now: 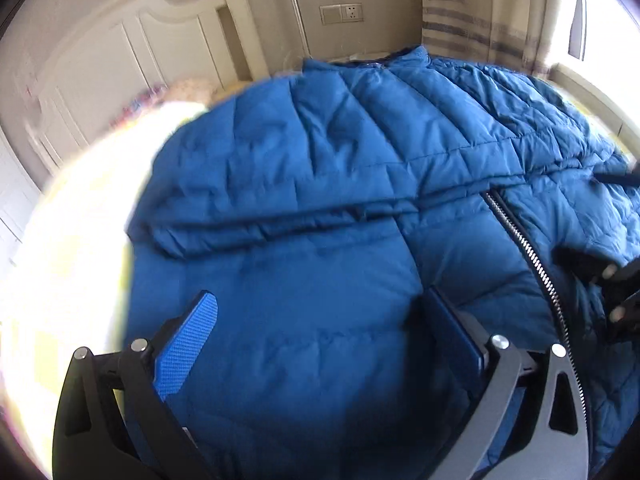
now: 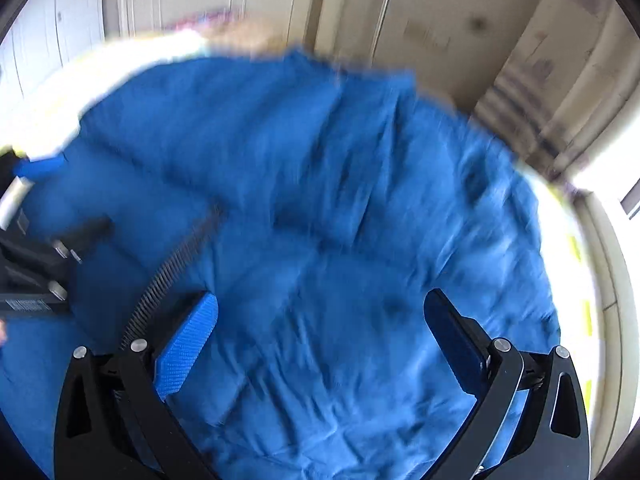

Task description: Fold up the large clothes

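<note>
Left gripper (image 1: 320,320) sat low over the blue puffer jacket (image 1: 320,184), jaws spread wide, nothing between the pads; likely hovering to pick the next grab point rather than mid-grasp. Whether the pads touched the fabric could not be told. Right gripper (image 2: 320,320) had its jaws equally wide apart over the jacket's other half, also holding nothing. That view was motion-blurred, so fabric detail was poor.

Just beside the left gripper's right finger ran the metal zipper (image 1: 532,256), curving up the jacket front. It lay between the two grippers, so they appeared to straddle the centre line, one per side, which suits a symmetric fold.

Further out, a quilted panel or sleeve lay folded across the body with a clear crease edge, suggesting part of the fold was done.

The jacket lay spread flat on a bed (image 1: 72,240), overexposed pale. Beyond stood a white headboard (image 1: 120,40), wall sockets (image 1: 342,14) and a striped curtain (image 1: 472,36).
</note>
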{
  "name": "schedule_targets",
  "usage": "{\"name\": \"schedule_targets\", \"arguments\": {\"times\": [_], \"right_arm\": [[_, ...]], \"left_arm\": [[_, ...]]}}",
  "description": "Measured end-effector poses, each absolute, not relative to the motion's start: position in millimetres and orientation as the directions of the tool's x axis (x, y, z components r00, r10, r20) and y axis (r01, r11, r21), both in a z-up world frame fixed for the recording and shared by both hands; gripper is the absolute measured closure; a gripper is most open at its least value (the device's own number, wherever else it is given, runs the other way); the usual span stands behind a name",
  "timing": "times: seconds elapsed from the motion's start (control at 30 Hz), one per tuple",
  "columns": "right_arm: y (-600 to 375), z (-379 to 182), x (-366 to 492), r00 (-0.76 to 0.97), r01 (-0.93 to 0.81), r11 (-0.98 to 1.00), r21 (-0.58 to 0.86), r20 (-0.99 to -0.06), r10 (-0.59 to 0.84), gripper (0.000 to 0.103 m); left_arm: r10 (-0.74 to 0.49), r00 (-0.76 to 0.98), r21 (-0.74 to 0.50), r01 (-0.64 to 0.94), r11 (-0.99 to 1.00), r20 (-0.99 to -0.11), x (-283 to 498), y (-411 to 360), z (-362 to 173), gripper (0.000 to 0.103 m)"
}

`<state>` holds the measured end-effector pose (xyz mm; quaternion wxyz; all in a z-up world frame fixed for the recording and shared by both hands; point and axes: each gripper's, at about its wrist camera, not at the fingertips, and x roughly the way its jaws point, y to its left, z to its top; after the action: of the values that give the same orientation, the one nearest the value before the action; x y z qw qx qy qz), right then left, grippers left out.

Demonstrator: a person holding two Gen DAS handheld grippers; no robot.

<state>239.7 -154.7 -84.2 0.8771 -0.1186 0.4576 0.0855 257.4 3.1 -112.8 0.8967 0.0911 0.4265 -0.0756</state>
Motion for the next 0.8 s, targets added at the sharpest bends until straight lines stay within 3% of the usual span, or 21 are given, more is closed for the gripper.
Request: {"name": "schedule_targets", "arguments": {"times": [0.17, 0.3, 0.4, 0.63, 0.7, 0.8], "right_arm": [[-175, -70, 222, 0.565, -0.223, 0.973, -0.059, -0.821, 0.079, 0.004], [-199, -80, 202, 0.568, -0.191, 0.975, -0.111, -0.823, 0.018, 0.004], [-224, -88, 195, 0.552, -0.179, 0.984, 0.003, -0.828, 0.103, 0.004], [-264, -85, 162, 0.589, -0.066, 0.997, -0.039, -0.808, 0.007, 0.004], [-278, -92, 161, 0.585, -0.07, 0.997, 0.029, -0.809, 0.065, 0.004], [-276, -86, 155, 0.595, -0.045, 0.999, -0.015, -0.803, 0.015, 0.004]], "left_arm": [[-0.05, 0.63, 0.073, 0.167, 0.983, -0.775, 239, 26, -97, 0.002], [0.042, 0.629, 0.157, 0.128, 0.979, -0.777, 220, 45, -111, 0.002], [-0.02, 0.595, 0.042, 0.091, 0.995, -0.804, 225, 70, -113, 0.002], [0.061, 0.652, 0.174, 0.109, 0.979, -0.756, 188, 59, -107, 0.002], [0.054, 0.636, 0.163, 0.114, 0.98, -0.77, 189, 61, -113, 0.002], [0.088, 0.644, 0.164, 0.058, 0.985, -0.76, 186, 68, -106, 0.003]]}}
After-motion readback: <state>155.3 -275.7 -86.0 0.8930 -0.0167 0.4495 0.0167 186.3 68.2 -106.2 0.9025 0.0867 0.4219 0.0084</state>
